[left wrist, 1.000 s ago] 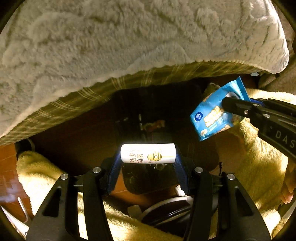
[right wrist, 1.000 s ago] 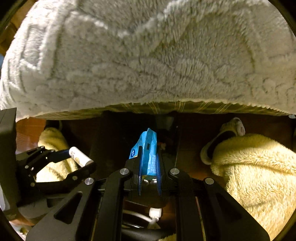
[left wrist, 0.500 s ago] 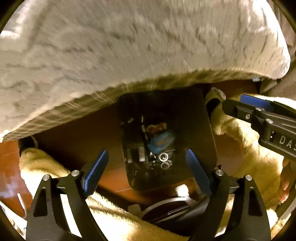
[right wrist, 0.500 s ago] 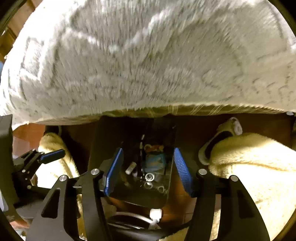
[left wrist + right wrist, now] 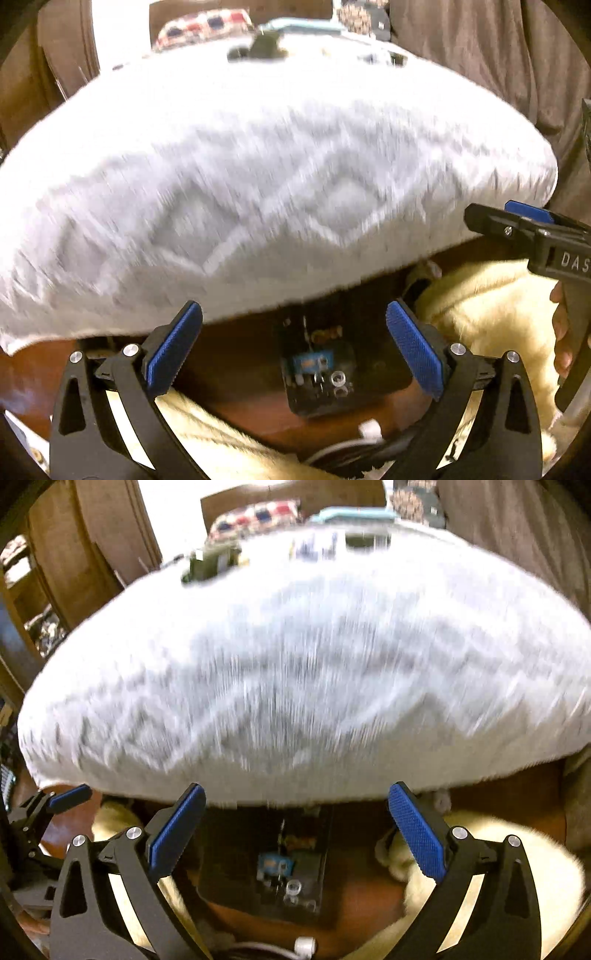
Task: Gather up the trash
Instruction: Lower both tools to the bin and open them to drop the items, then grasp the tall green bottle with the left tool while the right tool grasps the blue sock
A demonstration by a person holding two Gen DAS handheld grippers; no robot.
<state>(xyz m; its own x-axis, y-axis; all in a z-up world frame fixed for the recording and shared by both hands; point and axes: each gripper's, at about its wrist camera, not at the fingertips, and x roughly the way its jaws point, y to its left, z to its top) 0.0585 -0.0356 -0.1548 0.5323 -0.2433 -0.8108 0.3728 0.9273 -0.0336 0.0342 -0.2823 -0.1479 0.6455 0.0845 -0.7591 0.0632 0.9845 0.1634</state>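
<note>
Fluffy white blanket (image 5: 258,177) fills both blurred views, yellow fleece (image 5: 491,306) below | dark trash bin (image 5: 328,369) on brown floor, long axis running away from cameras | blue wrapper (image 5: 308,363) flat inside among small bits | left gripper (image 5: 293,354) spread wide, empty | right gripper (image 5: 295,840) likewise released, empty

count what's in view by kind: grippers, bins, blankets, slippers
grippers: 2, left gripper and right gripper, both open and empty
bins: 1, black bin with trash inside
blankets: 1, white blanket
slippers: 2 yellow, and
total: 6
</note>
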